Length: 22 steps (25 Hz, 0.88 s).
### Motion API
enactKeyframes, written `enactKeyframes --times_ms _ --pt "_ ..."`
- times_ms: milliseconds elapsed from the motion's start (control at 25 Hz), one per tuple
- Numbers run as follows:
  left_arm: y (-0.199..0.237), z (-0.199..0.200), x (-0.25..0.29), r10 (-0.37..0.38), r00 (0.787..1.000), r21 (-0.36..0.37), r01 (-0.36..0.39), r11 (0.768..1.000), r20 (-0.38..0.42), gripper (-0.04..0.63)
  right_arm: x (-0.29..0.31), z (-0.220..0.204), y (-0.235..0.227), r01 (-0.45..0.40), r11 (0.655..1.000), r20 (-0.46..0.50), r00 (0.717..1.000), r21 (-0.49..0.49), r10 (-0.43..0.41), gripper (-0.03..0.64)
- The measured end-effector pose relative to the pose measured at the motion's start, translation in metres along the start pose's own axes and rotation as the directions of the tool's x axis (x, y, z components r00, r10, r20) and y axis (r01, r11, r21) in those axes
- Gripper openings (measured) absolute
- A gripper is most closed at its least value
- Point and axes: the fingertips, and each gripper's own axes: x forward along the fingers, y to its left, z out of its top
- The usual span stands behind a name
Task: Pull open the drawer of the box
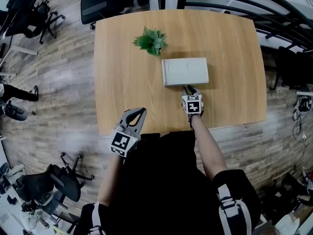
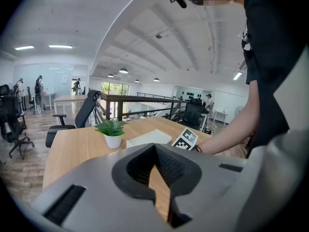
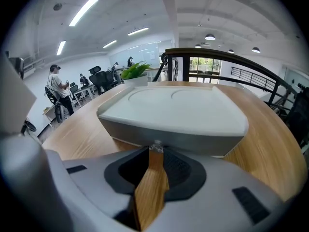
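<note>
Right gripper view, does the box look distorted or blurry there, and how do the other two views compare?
Right gripper view: fisheye bulges the box, whose near edge is soft; ceiling strips blow out white. Left gripper view: dark vignetted corners, the left tongs loom large, plant sharp. Head view: even light, the table edges bow outward.

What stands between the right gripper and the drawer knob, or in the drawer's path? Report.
Nothing visible. The right gripper is shut on the knob of the box; the table toward the person is bare, and the left gripper hangs off to the left.
</note>
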Motion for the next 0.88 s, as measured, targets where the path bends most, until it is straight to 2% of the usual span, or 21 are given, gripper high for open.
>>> enactKeyframes --times_ms 880 --pt "0.000 0.003 -0.012 -0.005 1.000 0.007 0.004 1.000 0.021 0.023 -0.005 0.000 0.003 0.038 0.999 -0.009 0.999 -0.016 -0.038 0.081"
